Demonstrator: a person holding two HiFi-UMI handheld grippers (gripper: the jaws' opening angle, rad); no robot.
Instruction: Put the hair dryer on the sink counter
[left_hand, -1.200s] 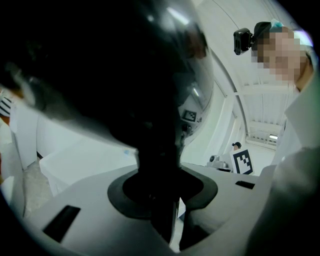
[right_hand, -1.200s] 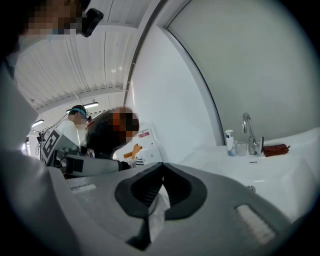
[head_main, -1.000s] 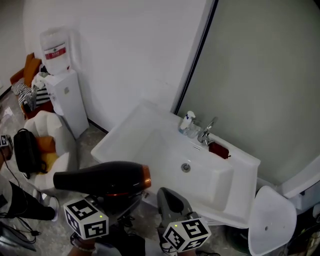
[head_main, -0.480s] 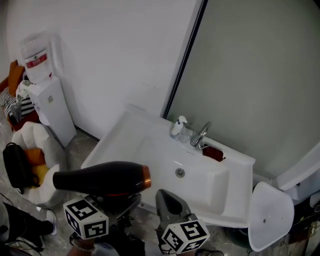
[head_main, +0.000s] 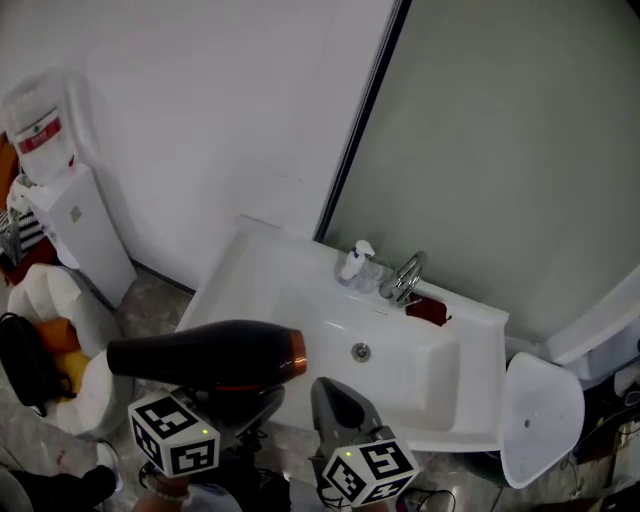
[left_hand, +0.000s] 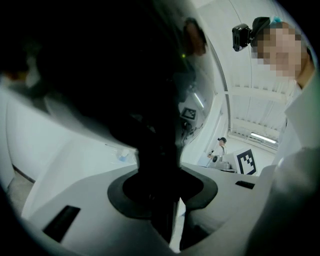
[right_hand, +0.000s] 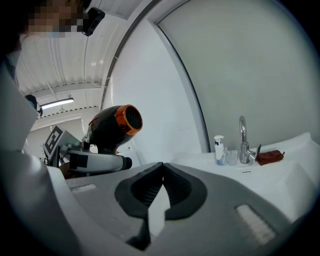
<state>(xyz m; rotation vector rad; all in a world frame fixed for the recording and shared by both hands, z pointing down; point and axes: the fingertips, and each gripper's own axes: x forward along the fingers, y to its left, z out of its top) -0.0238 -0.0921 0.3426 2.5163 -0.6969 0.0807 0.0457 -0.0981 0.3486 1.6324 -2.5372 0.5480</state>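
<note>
Left tool (head_main: 255, 400) with hair dryer (head_main: 205, 355) near white sink counter (head_main: 240, 280)

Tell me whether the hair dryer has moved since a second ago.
Yes. The hair dryer has shifted right, away from the white armchair and nearer the sink.

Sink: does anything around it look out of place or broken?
A white oval panel with a small hole stands on edge at the right end of the sink, seemingly loose; I cannot tell what it is. The bottle, tap and dark red item on the counter look tidy, nothing spilled.
</note>
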